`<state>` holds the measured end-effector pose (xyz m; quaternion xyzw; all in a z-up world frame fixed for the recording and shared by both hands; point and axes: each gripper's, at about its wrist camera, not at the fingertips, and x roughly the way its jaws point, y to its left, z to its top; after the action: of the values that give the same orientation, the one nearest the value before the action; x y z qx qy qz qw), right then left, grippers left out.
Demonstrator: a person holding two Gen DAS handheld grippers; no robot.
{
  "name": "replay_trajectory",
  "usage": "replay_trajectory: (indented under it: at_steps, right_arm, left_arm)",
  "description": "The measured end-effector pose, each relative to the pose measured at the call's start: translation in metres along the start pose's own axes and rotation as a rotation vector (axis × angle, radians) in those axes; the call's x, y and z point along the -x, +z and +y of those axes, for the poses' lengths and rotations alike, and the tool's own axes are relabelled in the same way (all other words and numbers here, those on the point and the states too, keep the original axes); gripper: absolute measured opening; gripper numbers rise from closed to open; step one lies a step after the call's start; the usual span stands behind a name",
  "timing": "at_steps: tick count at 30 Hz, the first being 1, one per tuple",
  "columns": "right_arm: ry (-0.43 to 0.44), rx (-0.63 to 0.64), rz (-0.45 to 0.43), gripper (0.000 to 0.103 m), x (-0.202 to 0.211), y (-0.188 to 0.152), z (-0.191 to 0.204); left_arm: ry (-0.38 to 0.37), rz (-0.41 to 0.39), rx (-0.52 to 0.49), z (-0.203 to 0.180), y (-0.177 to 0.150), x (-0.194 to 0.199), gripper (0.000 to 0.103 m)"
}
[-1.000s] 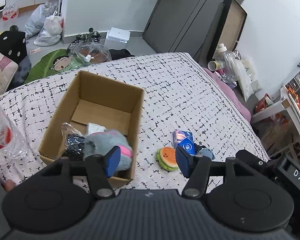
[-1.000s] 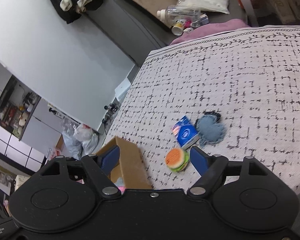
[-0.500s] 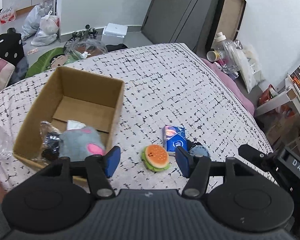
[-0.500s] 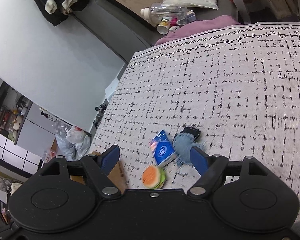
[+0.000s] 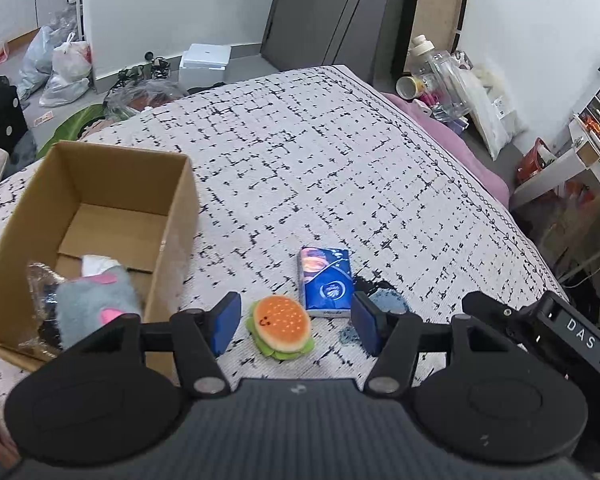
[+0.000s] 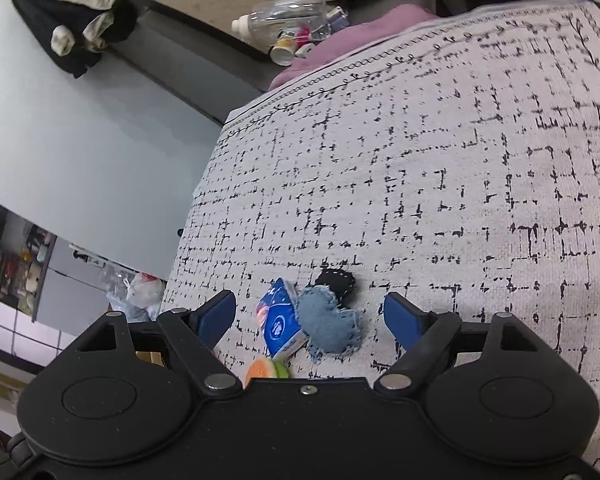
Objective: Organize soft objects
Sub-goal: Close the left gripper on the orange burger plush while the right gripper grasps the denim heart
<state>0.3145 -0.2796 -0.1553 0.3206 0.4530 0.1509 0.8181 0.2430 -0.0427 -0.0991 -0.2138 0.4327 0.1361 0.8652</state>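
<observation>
A plush hamburger (image 5: 282,332) lies on the patterned bedspread (image 5: 320,168), right between the open fingers of my left gripper (image 5: 296,322), which hangs above it without touching. Beside it lie a blue tissue pack (image 5: 326,280) and a denim heart (image 5: 384,306) partly hidden by my finger. An open cardboard box (image 5: 100,216) at the left holds a grey plush toy (image 5: 94,300). My right gripper (image 6: 310,314) hovers over the tissue pack (image 6: 280,326) and the denim heart (image 6: 328,324), its jaws opening, nothing pressed between them. The hamburger (image 6: 266,370) peeks over its body.
A dark fabric piece (image 6: 336,282) lies behind the denim heart. The right gripper's body (image 5: 548,332) shows at the left view's right edge. Bags (image 5: 60,68), a white box (image 5: 206,62) and a clear bottle (image 5: 440,76) stand on the floor around the bed.
Both grippers have come down and closer to the small objects. The left one has slid right from over the box to over the hamburger. The right one's jaws stand a little wider.
</observation>
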Motion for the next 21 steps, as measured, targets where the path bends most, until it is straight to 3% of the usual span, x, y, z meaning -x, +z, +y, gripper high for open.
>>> replay_trajectory:
  at_steps: [8,21]
  right_arm:
    - [-0.001,-0.063,0.032,0.080,-0.021,0.007,-0.019]
    - [-0.031,0.063,0.131,0.078,-0.067,-0.001,-0.005]
  left_arm:
    - [0.005,0.015,-0.068,-0.022,-0.007,-0.028,0.059]
    - [0.127,0.091,-0.054,-0.020,-0.025,-0.082,0.056]
